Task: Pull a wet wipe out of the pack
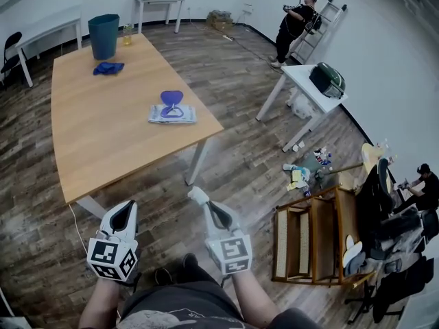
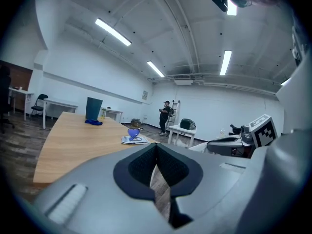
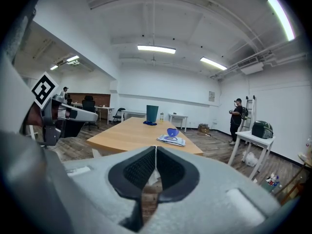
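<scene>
The wet wipe pack [image 1: 171,114] lies flat near the right edge of the wooden table [image 1: 96,136], with its blue lid [image 1: 171,99] flipped up. It also shows far ahead as the pack [image 2: 134,140] in the left gripper view and the pack [image 3: 170,140] in the right gripper view. My left gripper [image 1: 125,211] and right gripper [image 1: 198,196] hover side by side over the floor, short of the table's near edge. Both are shut with nothing between the pads. From their own cameras, the left gripper [image 2: 156,149] and right gripper [image 3: 155,152] point toward the table.
A teal bin [image 1: 103,35], a blue cloth [image 1: 108,67] and a small bottle [image 1: 127,34] sit at the table's far end. To the right stand a white side table [image 1: 302,81] bearing a green bag [image 1: 327,79], a wooden rack [image 1: 315,235], floor clutter, and a person [image 1: 293,27] by a ladder.
</scene>
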Demonstrator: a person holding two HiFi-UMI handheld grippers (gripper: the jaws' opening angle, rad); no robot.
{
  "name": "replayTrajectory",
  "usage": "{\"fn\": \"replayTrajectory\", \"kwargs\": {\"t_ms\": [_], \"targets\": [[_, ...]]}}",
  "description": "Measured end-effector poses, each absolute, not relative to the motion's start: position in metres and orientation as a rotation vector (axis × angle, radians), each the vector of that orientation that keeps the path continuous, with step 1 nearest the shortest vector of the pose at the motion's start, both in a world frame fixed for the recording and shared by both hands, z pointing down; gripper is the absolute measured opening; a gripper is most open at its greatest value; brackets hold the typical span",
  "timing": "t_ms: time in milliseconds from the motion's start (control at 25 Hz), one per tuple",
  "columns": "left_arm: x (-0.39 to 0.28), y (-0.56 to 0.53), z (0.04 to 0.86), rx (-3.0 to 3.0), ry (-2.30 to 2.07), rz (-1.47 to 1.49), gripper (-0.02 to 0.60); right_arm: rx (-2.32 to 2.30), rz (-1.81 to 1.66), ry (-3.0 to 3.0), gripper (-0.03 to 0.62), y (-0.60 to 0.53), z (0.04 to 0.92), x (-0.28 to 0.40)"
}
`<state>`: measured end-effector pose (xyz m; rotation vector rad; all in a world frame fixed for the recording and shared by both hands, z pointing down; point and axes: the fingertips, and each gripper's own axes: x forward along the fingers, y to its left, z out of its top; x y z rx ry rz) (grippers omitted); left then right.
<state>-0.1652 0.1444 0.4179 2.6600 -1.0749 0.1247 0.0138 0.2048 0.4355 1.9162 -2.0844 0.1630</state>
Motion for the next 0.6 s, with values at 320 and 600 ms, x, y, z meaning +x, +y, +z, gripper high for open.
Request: {"fn": "replayTrajectory", "kwargs": {"t_ms": [320,600], "targets": [[-0.1668,0.1508,0.4211,2.659,-1.083,0.145,0.018,1.875,0.171,-2.103,0.000,0.2111,0.4423,0.0109],[-0.1698,0.1507,0.4222,2.647,-1.090,0.145,0.018,1.869,0.172,-2.111,0.000,0.2100,0.4427,0.0086]]}}
